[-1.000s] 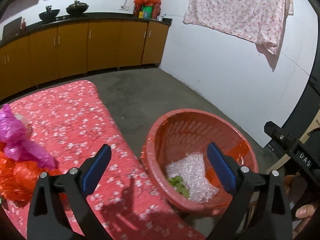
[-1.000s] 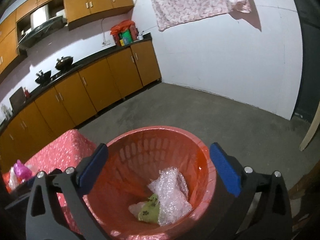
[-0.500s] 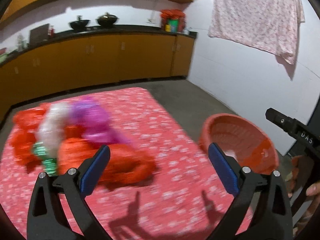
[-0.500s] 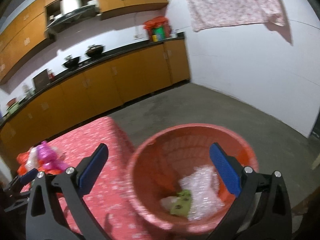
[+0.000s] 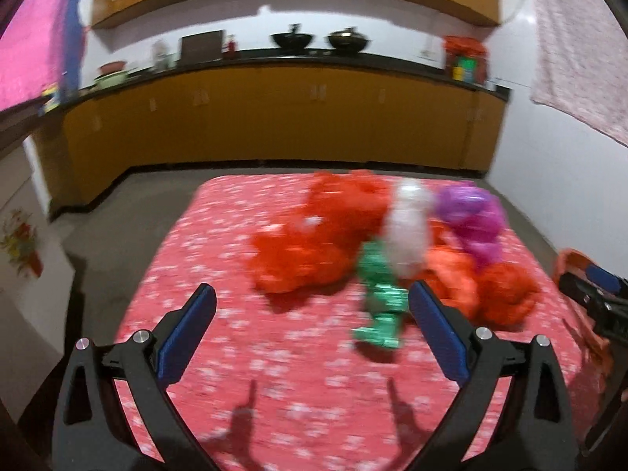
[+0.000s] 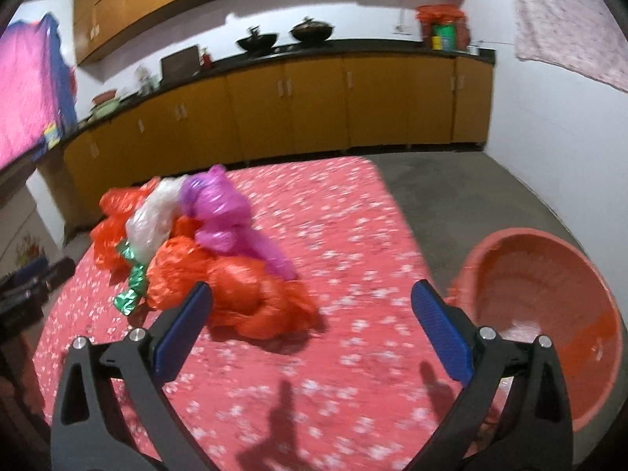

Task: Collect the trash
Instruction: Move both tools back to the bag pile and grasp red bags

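Observation:
A heap of crumpled plastic trash lies on the red flowered table (image 5: 274, 353): orange bags (image 5: 314, 243), a white bag (image 5: 408, 227), a purple bag (image 5: 471, 216) and a green foil wrapper (image 5: 382, 298). My left gripper (image 5: 312, 314) is open and empty, hovering short of the heap. In the right wrist view the same heap shows: orange bags (image 6: 243, 294), the purple bag (image 6: 223, 212), the white bag (image 6: 153, 219), the green wrapper (image 6: 131, 290). My right gripper (image 6: 312, 314) is open and empty. The red basket (image 6: 549, 274) stands on the floor to the right.
Yellow kitchen cabinets (image 5: 274, 117) with a dark counter and pots run along the back wall. A flowered cloth (image 6: 569, 19) hangs on the white wall at right. Grey floor (image 6: 471, 184) lies between table and wall. The right gripper's tip (image 5: 588, 290) shows at the left view's right edge.
Both grippers have swung left, away from the basket and toward the trash heap on the table. Both stayed open and empty.

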A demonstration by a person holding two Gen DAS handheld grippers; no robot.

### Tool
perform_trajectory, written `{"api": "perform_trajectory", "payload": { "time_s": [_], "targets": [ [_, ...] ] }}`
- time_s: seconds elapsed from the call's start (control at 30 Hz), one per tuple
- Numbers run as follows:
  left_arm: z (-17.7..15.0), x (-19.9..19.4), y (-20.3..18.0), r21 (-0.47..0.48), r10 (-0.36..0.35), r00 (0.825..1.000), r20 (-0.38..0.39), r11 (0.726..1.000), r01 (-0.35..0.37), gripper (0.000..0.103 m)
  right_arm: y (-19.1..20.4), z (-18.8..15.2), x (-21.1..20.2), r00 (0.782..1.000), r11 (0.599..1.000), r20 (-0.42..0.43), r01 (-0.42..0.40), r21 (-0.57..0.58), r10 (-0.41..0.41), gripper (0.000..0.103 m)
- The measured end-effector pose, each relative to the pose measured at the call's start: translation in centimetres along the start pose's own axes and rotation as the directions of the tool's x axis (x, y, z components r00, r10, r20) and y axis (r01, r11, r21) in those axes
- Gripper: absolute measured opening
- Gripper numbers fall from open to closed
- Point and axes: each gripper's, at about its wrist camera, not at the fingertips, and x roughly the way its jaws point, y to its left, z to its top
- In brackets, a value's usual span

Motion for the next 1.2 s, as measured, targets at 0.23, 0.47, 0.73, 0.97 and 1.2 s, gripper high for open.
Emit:
{"api": "perform_trajectory", "payload": {
  "time_s": [0.23,0.47,0.73,0.97,1.2],
  "targets": [
    [1.5,3.9,3.6,-0.094,-0.002,0.999,-0.051,0.996,-0.002,0.098,1.9,0.6,3.2,0.999,0.999,-0.052,-0.021,-0.049,0.018,0.098],
    [2.2,7.0,2.2,-0.028,-0.019,0.996,-0.090,0.999,0.016,0.098,2.1,1.1,4.9,0.993,0.996,-0.103,-0.070,-0.055,0.064,0.094],
    [2.0,9.5,1.3,-0.018,-0.073,0.984,-0.162,0.997,0.071,0.095,3.2,0.3,6.3,0.977,0.983,-0.159,-0.157,-0.096,0.140,0.075],
    [1.8,9.9,0.7,-0.009,-0.142,0.972,-0.189,0.990,0.143,0.067,2.9,0.0,6.5,0.970,0.978,-0.173,-0.189,-0.084,0.172,0.063],
    [1.5,8.9,0.1,0.008,-0.152,0.974,-0.168,0.988,0.156,0.045,2.0,-0.1,6.2,0.968,0.979,-0.172,-0.194,-0.058,0.182,0.044]
  ]
}}
